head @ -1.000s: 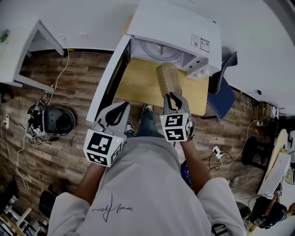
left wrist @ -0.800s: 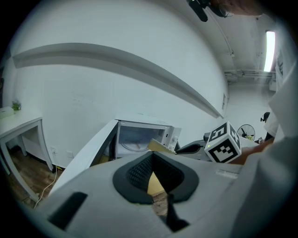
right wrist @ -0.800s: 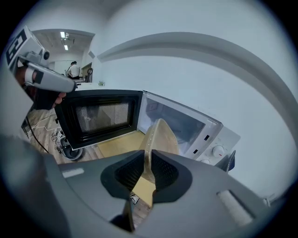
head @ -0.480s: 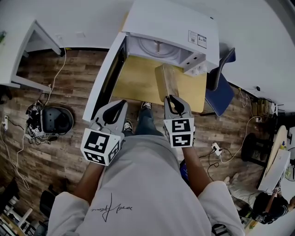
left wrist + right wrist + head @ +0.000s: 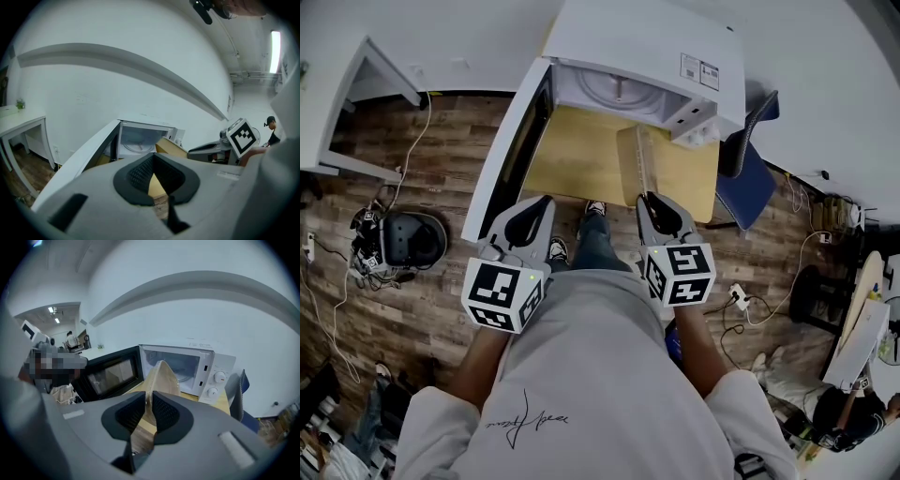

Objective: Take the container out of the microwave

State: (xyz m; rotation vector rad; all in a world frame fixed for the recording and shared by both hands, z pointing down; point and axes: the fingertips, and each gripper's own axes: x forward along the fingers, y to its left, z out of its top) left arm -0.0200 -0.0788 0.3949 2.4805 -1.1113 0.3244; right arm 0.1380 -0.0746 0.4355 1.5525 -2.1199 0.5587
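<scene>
At the far left of the head view the microwave door (image 5: pixel 502 159) hangs wide open. Just below it, the left hand-held gripper (image 5: pixel 544 200) hovers near the front edge of the table (image 5: pixel 577 164). Its own view shows the pad tips meeting with nothing between them, so it is closed and empty. Further right, the white microwave (image 5: pixel 647 42) sits at the back of the table. Its cavity shows only the glass turntable (image 5: pixel 614 89), with no container left inside. The tan container (image 5: pixel 639 159) is clear of the opening and in front of the microwave's right side. It looks to be held over the bare wood rather than resting on it, and it is turned up on edge so that the head view sees it almost as a thin strip. The right hand-held gripper (image 5: pixel 649 197) is clamped on the container's near rim. In the right gripper view the thin wall runs straight between the dark pads, and the body of the container (image 5: pixel 161 376) rises beyond them. A blue chair (image 5: pixel 750 183) stands at the table's right side. The removal itself appears essentially done. What seems left is to level the container and set it down on the table. Because it is tilted so steeply, anything inside could spill, though none of the views shows whether it holds anything.
</scene>
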